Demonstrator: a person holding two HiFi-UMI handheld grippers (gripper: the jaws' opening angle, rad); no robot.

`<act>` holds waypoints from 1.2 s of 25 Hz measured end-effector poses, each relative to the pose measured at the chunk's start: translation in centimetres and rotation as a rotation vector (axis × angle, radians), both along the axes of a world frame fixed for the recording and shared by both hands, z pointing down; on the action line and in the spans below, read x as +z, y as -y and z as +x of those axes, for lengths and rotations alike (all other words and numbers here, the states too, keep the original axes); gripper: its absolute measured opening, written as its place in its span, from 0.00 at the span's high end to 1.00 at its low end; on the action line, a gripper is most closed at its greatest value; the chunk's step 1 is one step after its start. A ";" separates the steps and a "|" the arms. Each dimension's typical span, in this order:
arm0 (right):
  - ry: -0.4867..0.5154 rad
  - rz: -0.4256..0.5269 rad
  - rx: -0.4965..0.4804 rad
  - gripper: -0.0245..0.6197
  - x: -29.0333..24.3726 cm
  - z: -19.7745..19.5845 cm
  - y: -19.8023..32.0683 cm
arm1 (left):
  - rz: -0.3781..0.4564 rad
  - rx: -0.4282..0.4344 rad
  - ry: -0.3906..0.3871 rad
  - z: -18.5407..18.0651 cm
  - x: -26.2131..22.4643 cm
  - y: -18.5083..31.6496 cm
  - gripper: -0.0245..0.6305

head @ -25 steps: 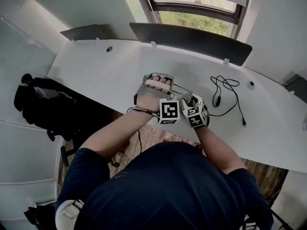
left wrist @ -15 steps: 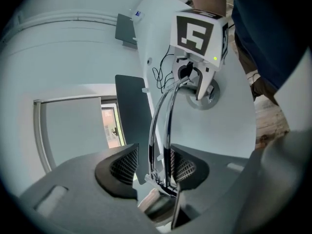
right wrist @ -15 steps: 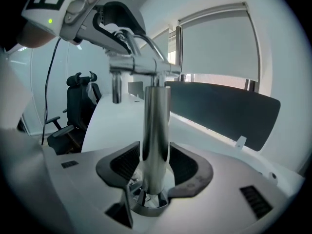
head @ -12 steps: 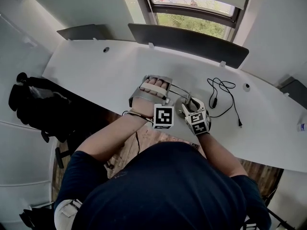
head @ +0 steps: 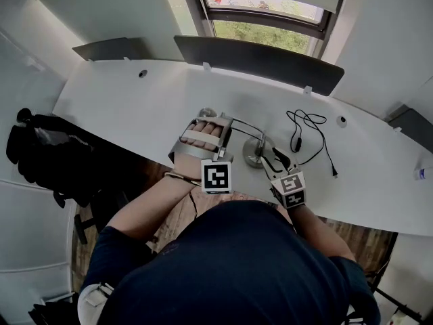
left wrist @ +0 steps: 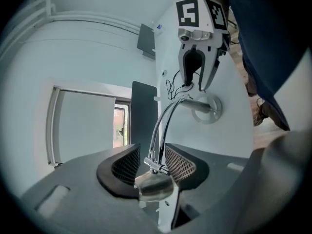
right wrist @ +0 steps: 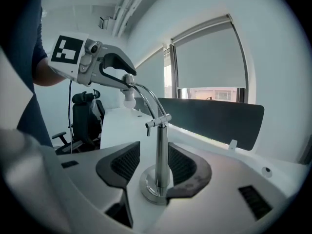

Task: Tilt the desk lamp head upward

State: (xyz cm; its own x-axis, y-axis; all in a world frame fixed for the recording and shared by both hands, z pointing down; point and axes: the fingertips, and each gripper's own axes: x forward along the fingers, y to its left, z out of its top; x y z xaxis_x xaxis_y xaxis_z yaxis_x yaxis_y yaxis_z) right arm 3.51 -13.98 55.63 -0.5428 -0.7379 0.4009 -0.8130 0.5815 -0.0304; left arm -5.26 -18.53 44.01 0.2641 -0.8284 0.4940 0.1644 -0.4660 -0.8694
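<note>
1. My left gripper (left wrist: 152, 164) has its dark ribbed fingers (left wrist: 181, 165) drawn in narrow on the small chrome dome-shaped lamp head (left wrist: 155, 188). The head sits between them, with its little pivot joint up near the tips.
2. In the head view, that lamp head is raised above the white curved surface (head: 128, 103), a little in from the near edge and left of the middle.
3. Two thin curved chrome rods (left wrist: 164, 130) run from the head to a straight chrome post (right wrist: 161, 145). The post stands upright on a round chrome base (right wrist: 148, 191) close to the near edge.
4. My right gripper (right wrist: 157, 162) straddles the post low down, just above the base. Its fingers (right wrist: 123, 164) stand apart: one lies close against the post, and the other shows a clear gap.
5. A loose black cable (head: 308, 135) lies on the surface to the right of the base and apart from it, about midway between the near and far edges.
6. A long dark panel (head: 264, 56) stands along the far edge, with a window (head: 260, 36) behind it.
7. A black office chair (head: 44, 154) sits off the left edge.
</note>
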 end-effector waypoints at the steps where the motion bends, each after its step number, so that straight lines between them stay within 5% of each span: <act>1: 0.007 0.008 -0.005 0.68 -0.7 -0.1 -0.2 | -0.002 0.000 -0.025 0.1 -0.3 -0.3 0.72; 4: 0.041 0.028 -0.023 0.69 -2.9 -0.4 -0.7 | -0.032 -0.012 -0.079 0.0 -0.4 -1.1 0.73; 13: 0.150 0.077 -0.090 0.78 -9.3 -2.1 -2.3 | -0.067 0.008 -0.427 2.1 -2.2 -3.9 0.82; 30: 0.310 0.187 -0.151 0.93 -17.0 -3.5 -3.3 | -0.434 0.025 -1.060 3.2 -6.7 -6.6 0.95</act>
State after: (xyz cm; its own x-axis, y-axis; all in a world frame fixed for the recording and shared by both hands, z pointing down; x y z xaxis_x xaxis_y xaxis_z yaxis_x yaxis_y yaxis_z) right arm -0.03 -10.69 38.65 -0.7251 -0.6853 0.0671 -0.6868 0.7127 -0.1431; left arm -2.02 -11.88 37.29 0.7322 -0.6312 0.2560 -0.5419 -0.7675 -0.3423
